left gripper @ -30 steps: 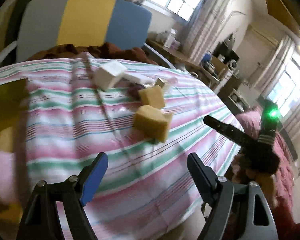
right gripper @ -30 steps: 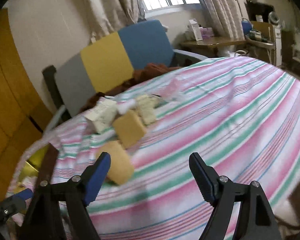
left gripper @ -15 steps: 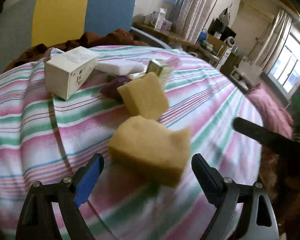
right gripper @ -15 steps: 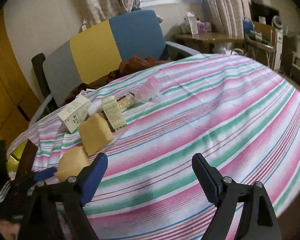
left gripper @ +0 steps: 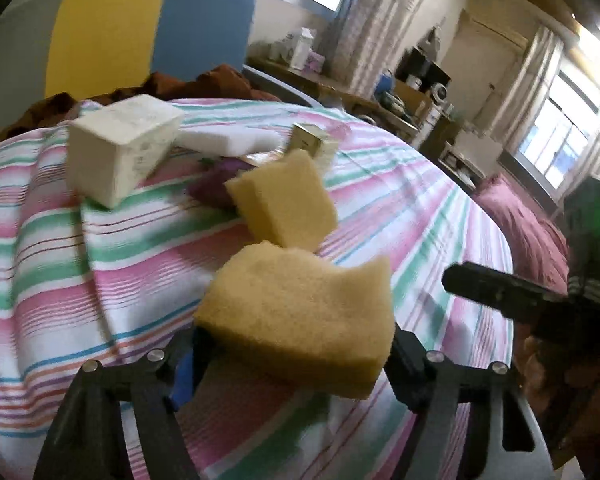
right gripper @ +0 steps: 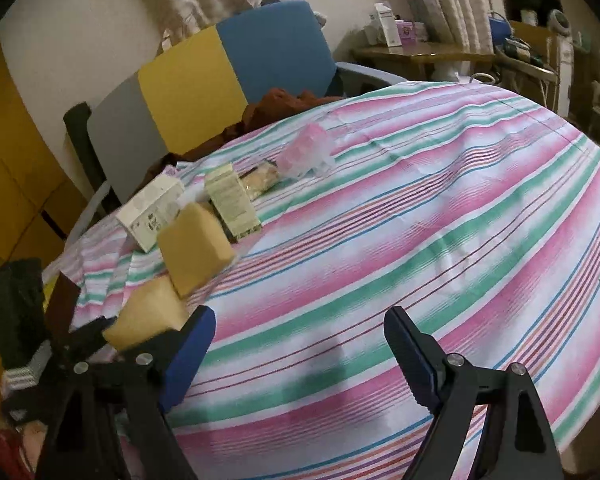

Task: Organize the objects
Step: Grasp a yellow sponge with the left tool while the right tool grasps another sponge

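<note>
Fingers of left gripper (left gripper: 296, 344) clamp a sponge (left gripper: 300, 312), tan, porous, notched along its top edge, at the near edge of the striped cloth (left gripper: 52, 264). Right gripper (right gripper: 300, 336) stands wide, holding nothing. Count: two sponges, second (left gripper: 284, 204) just beyond; two boxes (right gripper: 152, 210) (right gripper: 232, 200).
</note>
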Tool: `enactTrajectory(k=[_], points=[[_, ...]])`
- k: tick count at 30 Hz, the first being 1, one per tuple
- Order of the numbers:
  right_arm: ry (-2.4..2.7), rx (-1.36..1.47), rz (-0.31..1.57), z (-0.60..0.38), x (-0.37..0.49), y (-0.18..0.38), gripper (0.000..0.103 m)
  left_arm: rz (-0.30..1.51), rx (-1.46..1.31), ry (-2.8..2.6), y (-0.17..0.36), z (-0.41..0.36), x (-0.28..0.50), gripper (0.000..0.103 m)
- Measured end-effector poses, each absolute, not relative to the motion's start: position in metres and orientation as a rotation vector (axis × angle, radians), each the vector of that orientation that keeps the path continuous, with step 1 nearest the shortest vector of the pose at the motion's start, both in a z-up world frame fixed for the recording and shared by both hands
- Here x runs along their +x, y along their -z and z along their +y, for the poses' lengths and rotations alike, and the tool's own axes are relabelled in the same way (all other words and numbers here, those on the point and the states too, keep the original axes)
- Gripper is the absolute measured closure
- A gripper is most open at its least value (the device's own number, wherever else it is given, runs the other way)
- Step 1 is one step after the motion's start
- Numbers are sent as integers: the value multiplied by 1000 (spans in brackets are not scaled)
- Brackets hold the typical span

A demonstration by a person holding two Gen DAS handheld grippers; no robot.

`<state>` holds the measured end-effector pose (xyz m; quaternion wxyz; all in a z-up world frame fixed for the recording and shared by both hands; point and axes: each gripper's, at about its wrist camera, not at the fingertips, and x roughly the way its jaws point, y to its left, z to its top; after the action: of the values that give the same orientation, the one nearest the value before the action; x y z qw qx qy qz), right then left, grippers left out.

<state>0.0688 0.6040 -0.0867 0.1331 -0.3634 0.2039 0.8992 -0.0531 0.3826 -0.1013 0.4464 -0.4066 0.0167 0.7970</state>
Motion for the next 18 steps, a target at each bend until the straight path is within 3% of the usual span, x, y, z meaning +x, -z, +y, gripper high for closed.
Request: enactTrajectory(k=[7, 15, 17, 18], points=[[-2696, -1030, 431, 577, 54, 83, 15, -101, -994, -2102, 105, 334, -65, 28], [-2775, -975, 262, 542, -18, 87, 12, -116, -998, -2174, 108, 321, -69, 28], [-2776, -1025, 230, 538, -35, 93, 15, -106, -997, -2179, 109, 323, -69, 28], [-2766, -1052, 232, 538, -41, 96, 23, -102, -997, -2180, 109, 324, -68, 28]])
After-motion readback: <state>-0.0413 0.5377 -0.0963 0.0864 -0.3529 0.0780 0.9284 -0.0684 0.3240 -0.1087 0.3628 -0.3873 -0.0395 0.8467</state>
